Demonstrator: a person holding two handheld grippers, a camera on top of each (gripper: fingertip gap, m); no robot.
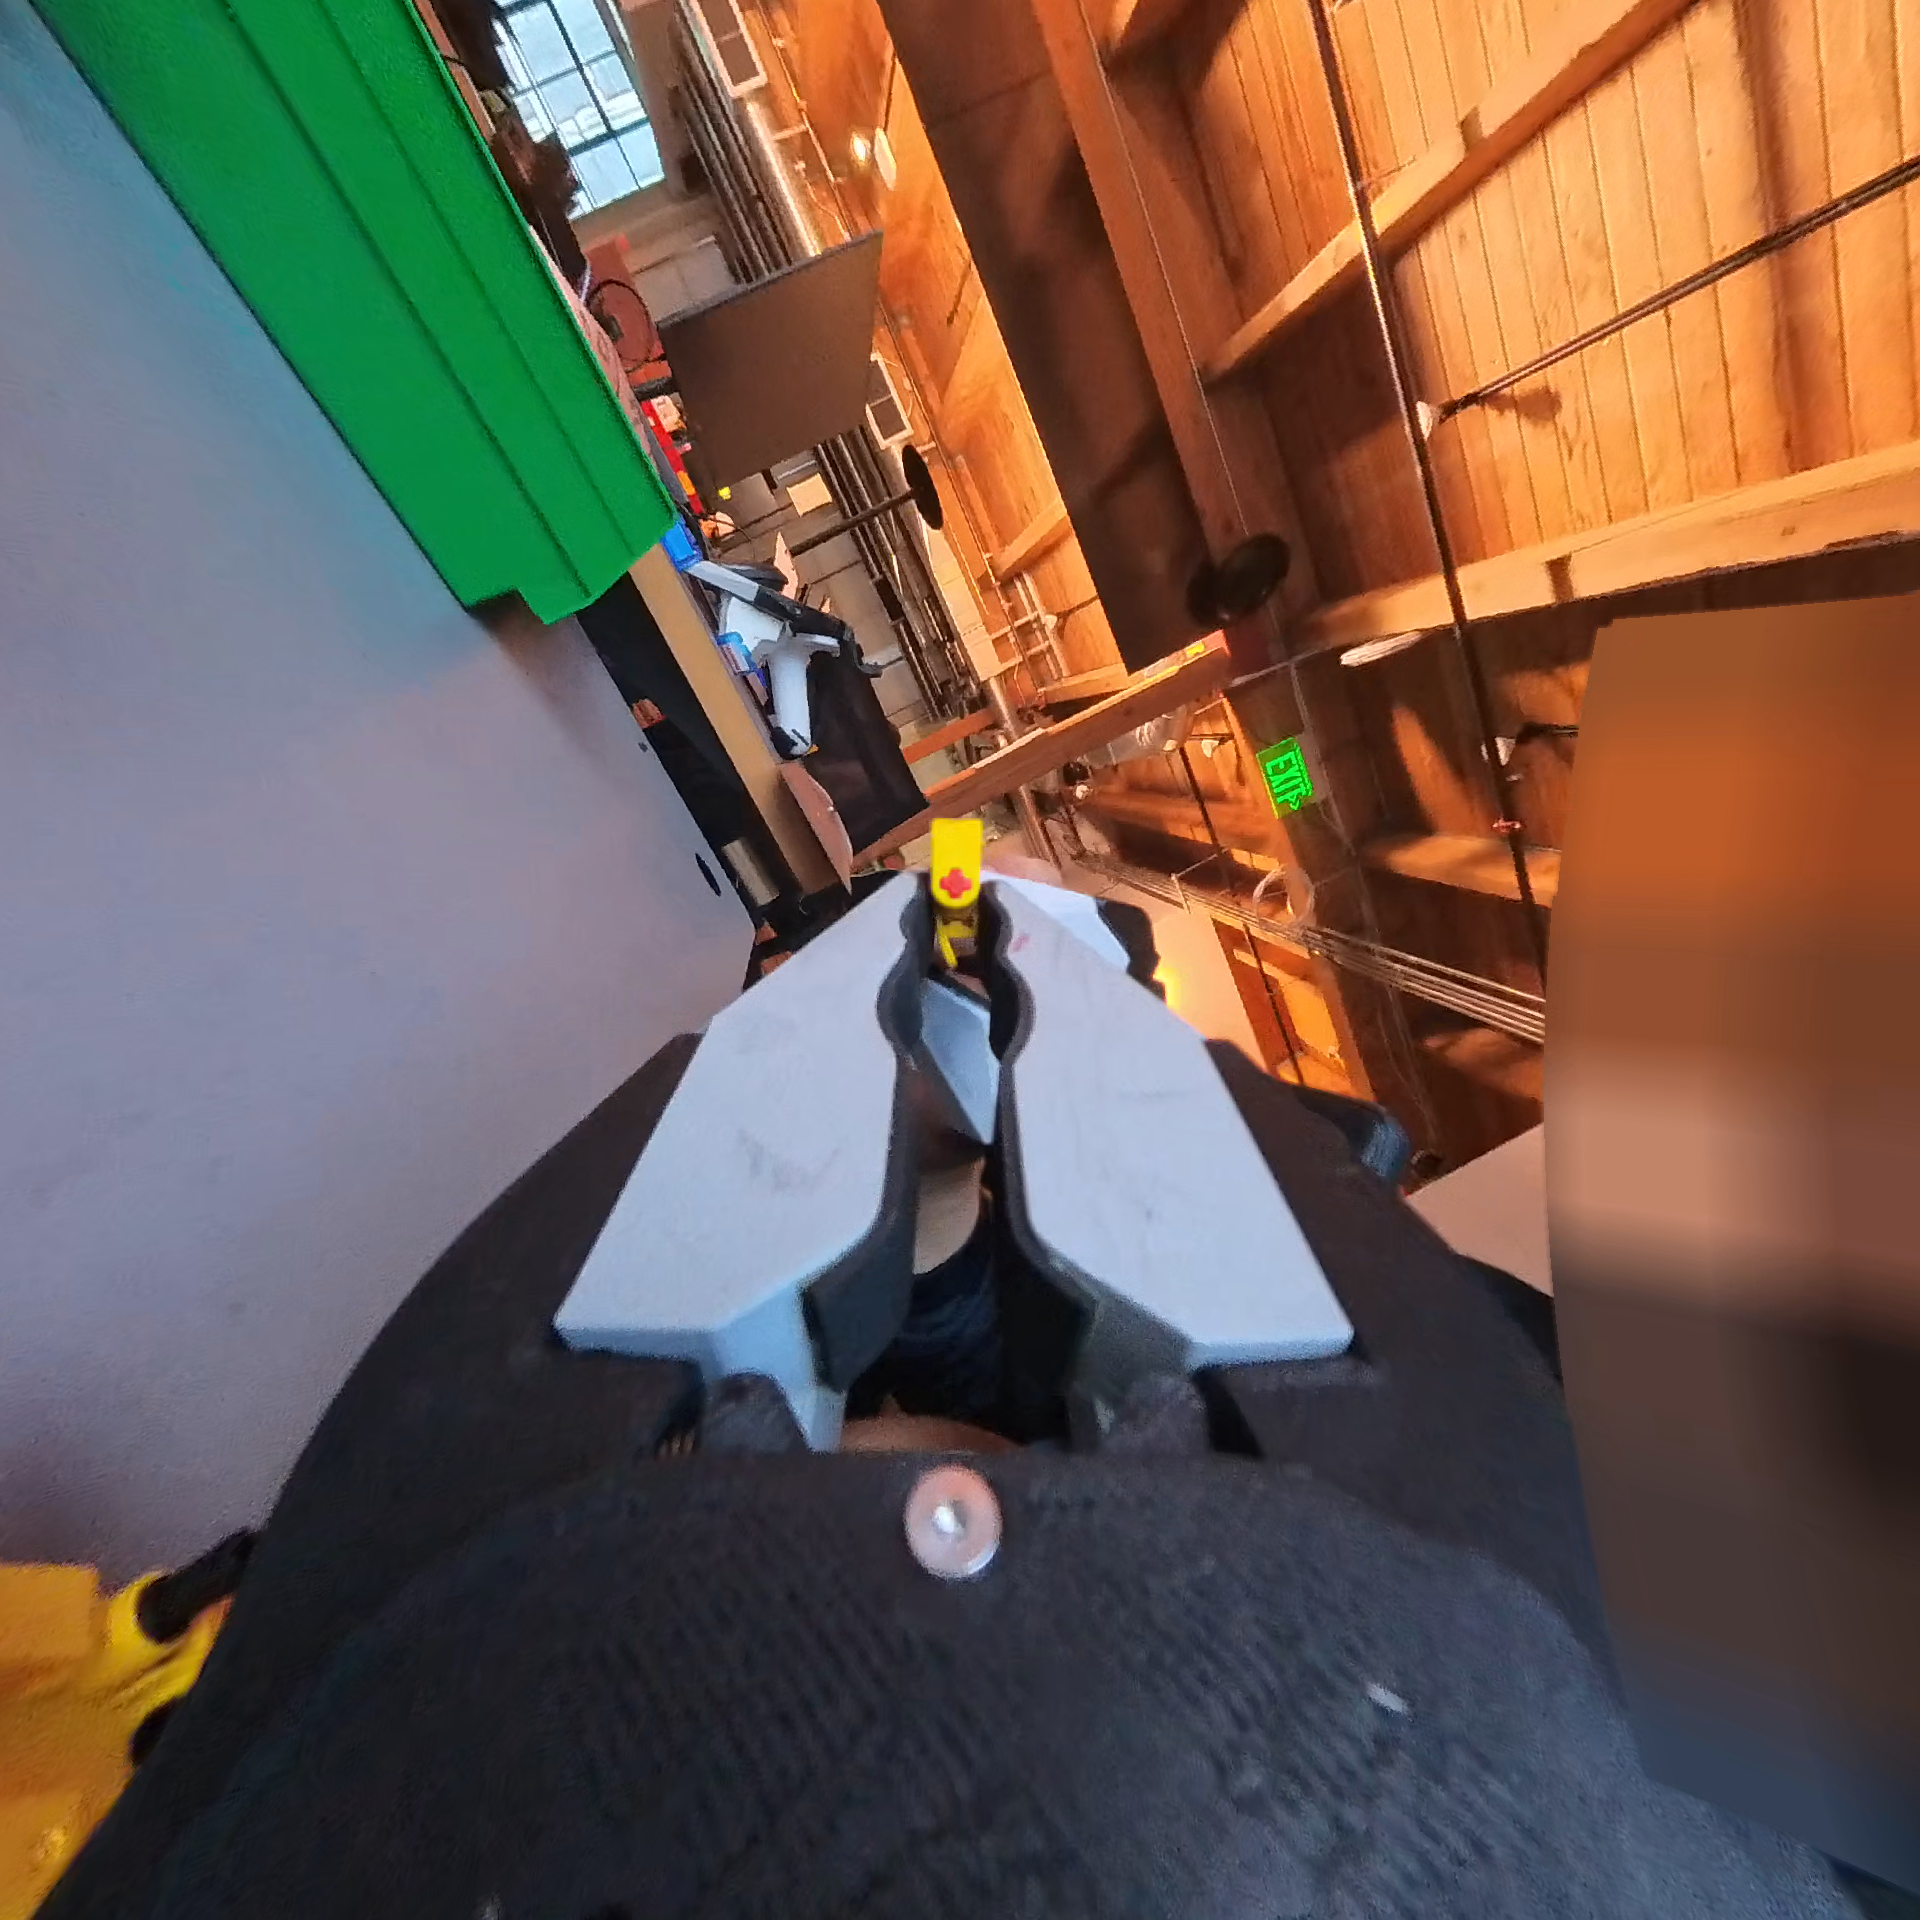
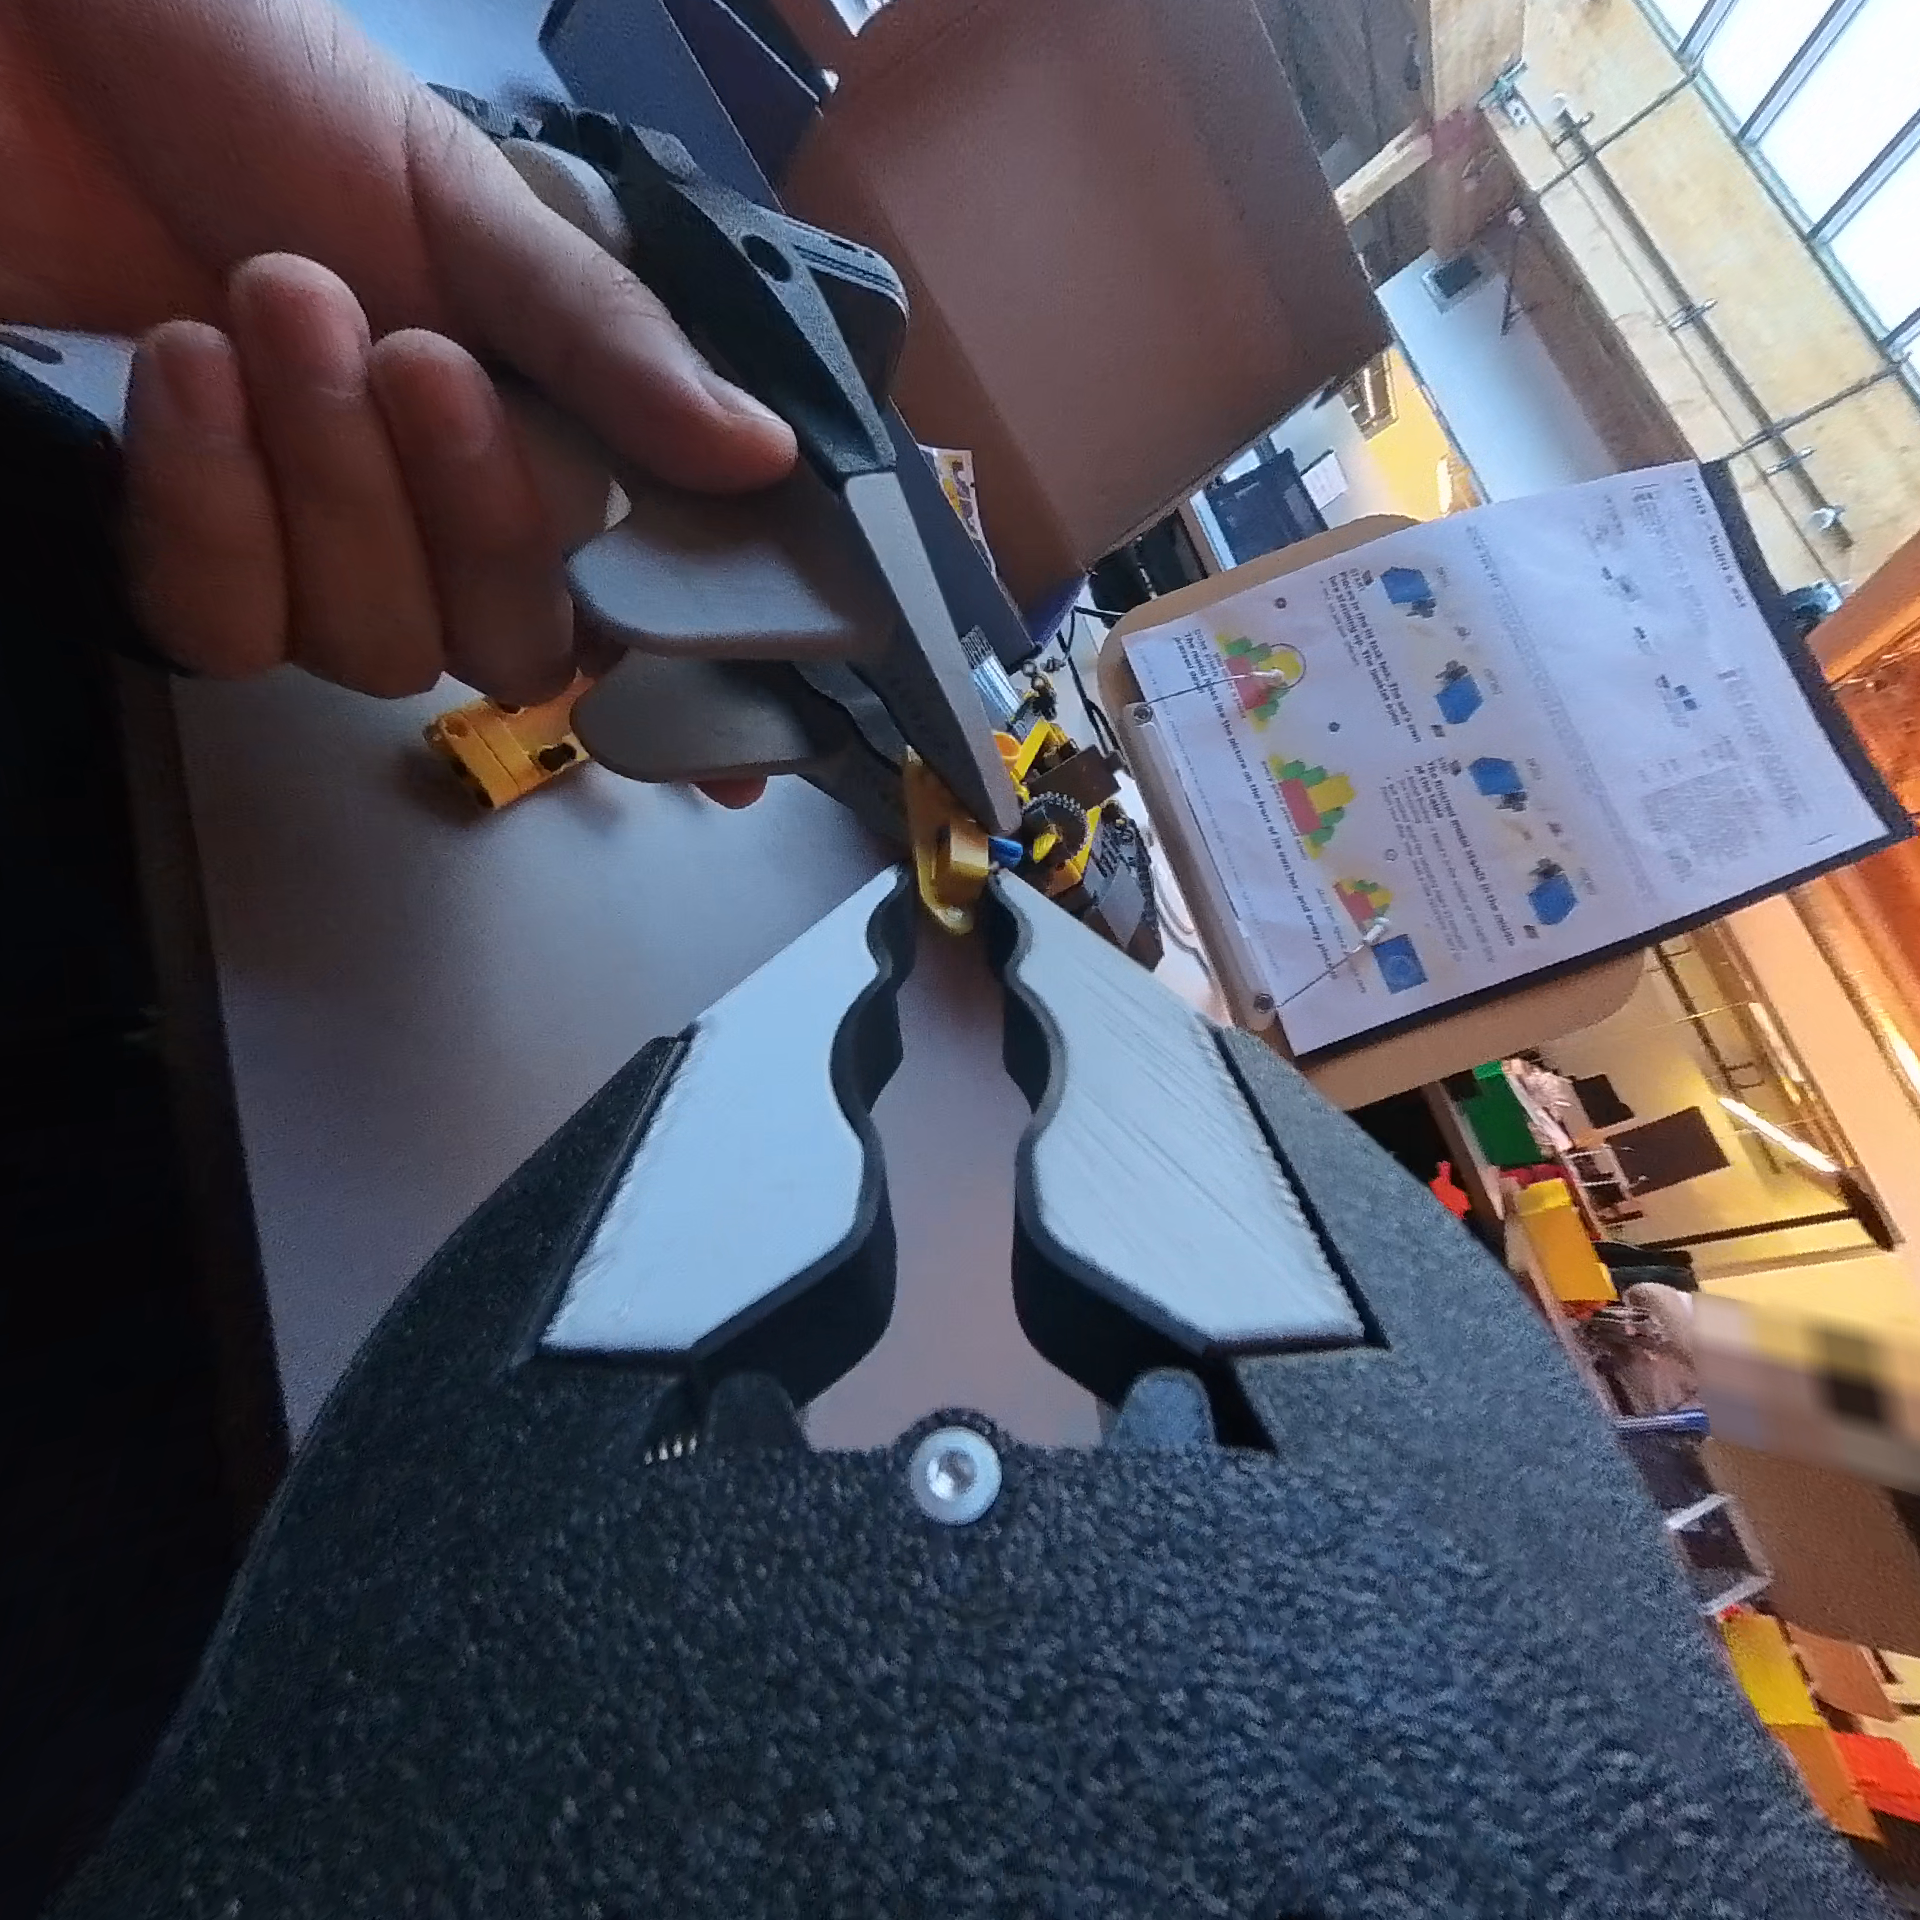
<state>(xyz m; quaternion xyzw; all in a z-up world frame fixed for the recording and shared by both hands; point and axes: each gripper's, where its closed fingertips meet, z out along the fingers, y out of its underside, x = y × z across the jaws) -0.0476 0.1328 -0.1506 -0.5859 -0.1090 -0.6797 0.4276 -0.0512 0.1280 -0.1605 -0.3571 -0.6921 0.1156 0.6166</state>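
- The small yellow brick piece point(image 1: 956, 854) with a red cross-shaped pin in it stands at the very tip of the left gripper point(image 1: 956, 920), poking out toward 12 o'clock in the left wrist view.
- The left gripper's grey fingers are drawn nearly together and pinch the lower end of that piece.
- In the right wrist view the same piece sits between the tips of the right gripper point(image 2: 954, 896). The left gripper's long finger comes down onto it from 11 o'clock.
- The right gripper's jaws stand a little apart, one tip on each side of the piece. I cannot tell whether they press on it or only flank it.
- A hand point(image 2: 353, 416) grips the left gripper's handle at 10 o'clock of the piece.
- Just beyond the piece, at 2 o'clock, is a small brick model point(image 2: 1075, 847) with dark gears.
- A separate yellow brick block point(image 2: 499, 753) lies on the grey table point(image 2: 468, 1018) at 9 o'clock, well apart from the tips.
- An instruction sheet point(image 2: 1507, 748) on a board stands at 2 to 3 o'clock, behind the model.
- A green panel point(image 1: 343, 281) fills 10 to 11 o'clock in the left wrist view.
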